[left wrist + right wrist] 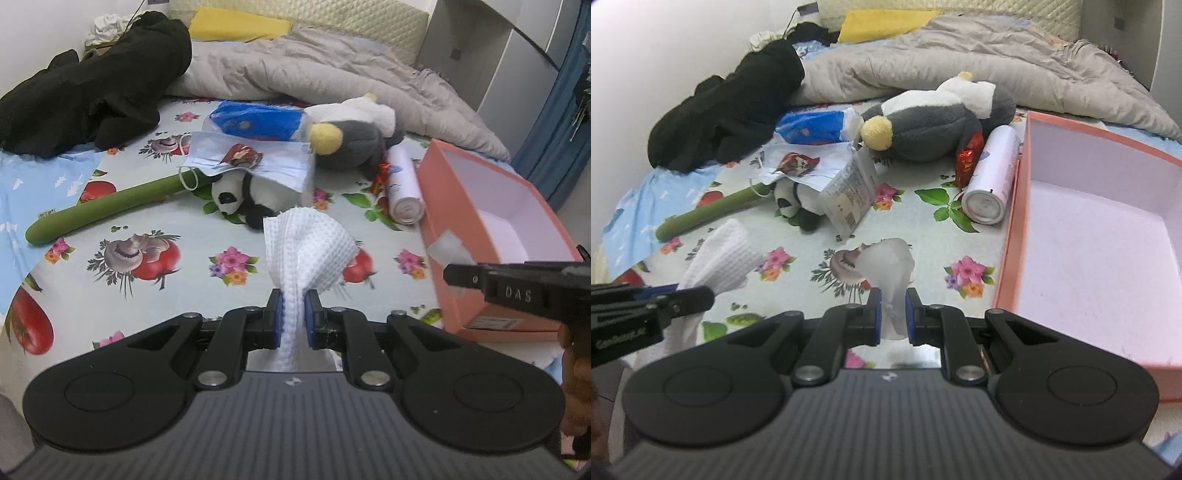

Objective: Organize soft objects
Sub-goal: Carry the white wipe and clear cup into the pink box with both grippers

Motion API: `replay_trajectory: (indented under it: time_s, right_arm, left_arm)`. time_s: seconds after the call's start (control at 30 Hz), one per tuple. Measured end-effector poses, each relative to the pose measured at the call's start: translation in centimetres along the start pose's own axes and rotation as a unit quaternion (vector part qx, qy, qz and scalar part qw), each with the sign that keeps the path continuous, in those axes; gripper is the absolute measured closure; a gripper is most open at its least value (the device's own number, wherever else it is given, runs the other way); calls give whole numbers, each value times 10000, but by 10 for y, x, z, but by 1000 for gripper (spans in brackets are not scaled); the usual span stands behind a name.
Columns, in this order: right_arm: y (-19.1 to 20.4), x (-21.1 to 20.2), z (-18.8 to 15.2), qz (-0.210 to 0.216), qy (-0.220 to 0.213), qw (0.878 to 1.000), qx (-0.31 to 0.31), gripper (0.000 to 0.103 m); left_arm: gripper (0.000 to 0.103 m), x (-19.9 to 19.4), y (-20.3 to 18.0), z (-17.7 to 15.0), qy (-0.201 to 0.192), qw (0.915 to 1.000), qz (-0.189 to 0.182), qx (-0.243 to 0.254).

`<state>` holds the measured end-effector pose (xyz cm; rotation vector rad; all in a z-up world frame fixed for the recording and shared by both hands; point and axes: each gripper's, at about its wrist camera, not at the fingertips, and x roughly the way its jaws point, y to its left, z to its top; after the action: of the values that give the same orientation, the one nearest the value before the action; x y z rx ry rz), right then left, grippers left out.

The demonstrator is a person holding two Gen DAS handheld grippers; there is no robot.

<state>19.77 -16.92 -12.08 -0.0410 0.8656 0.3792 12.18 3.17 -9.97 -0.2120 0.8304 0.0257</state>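
My left gripper [294,314] is shut on a white waffle-textured cloth [308,247] and holds it above the flowered bed sheet; the cloth also shows in the right wrist view [718,258]. My right gripper [893,314] is shut on a clear crumpled plastic wrapper [886,266], left of the open pink box [1012,251]. The box also shows in the left wrist view [458,206]. A grey penguin plush [923,125], a small panda plush [240,195], a blue face mask [266,158] and a blue packet [258,120] lie further back.
A white spray can [991,177] and a red wrapper [967,157] lie beside the box. A green cucumber-like stick [107,206], a black garment [99,88], a grey quilt [332,70] and a yellow pillow [236,24] are behind. A clear labelled packet [849,199] leans on the panda.
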Motion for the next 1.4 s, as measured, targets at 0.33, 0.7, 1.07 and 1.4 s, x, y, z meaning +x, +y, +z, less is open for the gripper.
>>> replay_trajectory:
  time_s: [0.33,0.7,1.07,1.4]
  right_arm:
    - [-2,-59,-20,21,-427,9990,92,87]
    - [-22,-108,-34,-191,-826,9955,413,87]
    - [-59,-154,-52,-583,-1140,9888,763,87]
    - [-108,-170,-68,-955,-1134,9806,1286,86]
  left_arm:
    - [88,-40,-29,-5,-238,9995,-224,21]
    - [88,-63,-68,-5,-369,9969,-653,233]
    - [88,-63,-131,-2,-331,9896,-1271,579]
    - [88,-33,-190,13,-55,9832,-1592,892]
